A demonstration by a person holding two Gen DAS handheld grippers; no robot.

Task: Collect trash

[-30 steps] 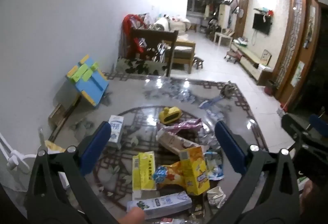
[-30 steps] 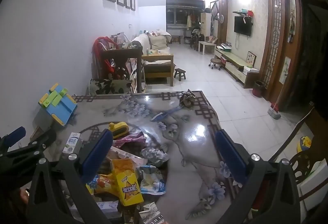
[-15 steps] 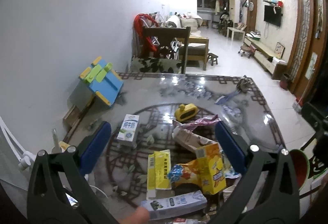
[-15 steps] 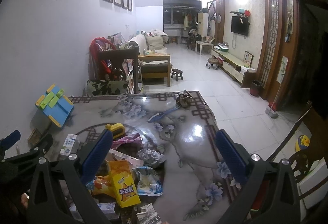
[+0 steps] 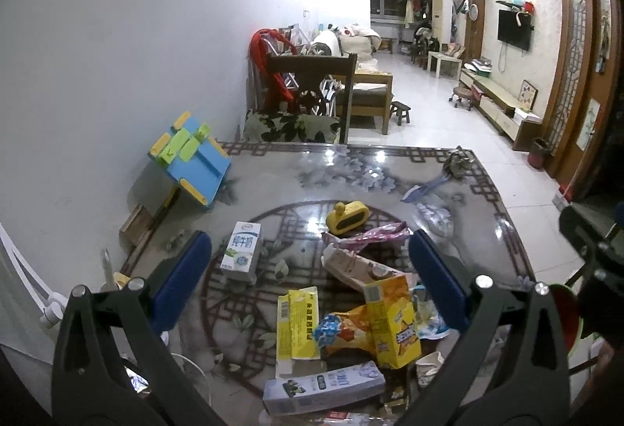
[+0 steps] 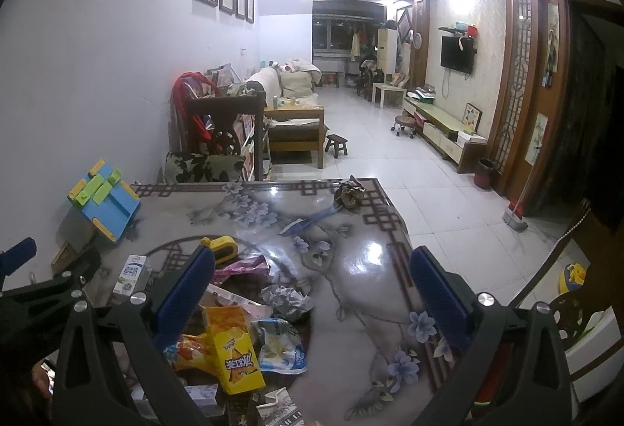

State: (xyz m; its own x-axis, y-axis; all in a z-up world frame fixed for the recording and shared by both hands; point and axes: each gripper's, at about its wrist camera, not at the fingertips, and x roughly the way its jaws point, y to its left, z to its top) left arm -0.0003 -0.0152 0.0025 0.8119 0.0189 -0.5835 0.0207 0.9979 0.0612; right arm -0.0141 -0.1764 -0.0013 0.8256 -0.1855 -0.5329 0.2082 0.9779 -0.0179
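Trash lies heaped on the near part of a glass-topped table (image 5: 351, 172): an orange-yellow carton (image 5: 394, 316), a flattened yellow box (image 5: 297, 324), a white milk carton (image 5: 241, 248), a blue-white carton (image 5: 323, 389), a pink wrapper (image 5: 370, 233) and a crisp bag (image 5: 343, 332). My left gripper (image 5: 308, 262) hangs open above the pile, holding nothing. In the right wrist view the same orange carton (image 6: 234, 348), a crumpled silver wrapper (image 6: 286, 299) and a blue-white bag (image 6: 280, 348) sit under my open, empty right gripper (image 6: 310, 289).
A yellow toy (image 5: 347, 217) stands mid-table. A blue and yellow folding stand (image 5: 191, 160) leans by the left wall. A crumpled wrapper (image 6: 349, 194) and a blue strip (image 6: 308, 221) lie at the far right corner. A dark wooden chair (image 5: 312, 90) stands beyond the table.
Both cameras have shifted slightly, the left one swinging so the pile sits more to the right and nearer. Both grippers stay open and nothing on the table has moved.
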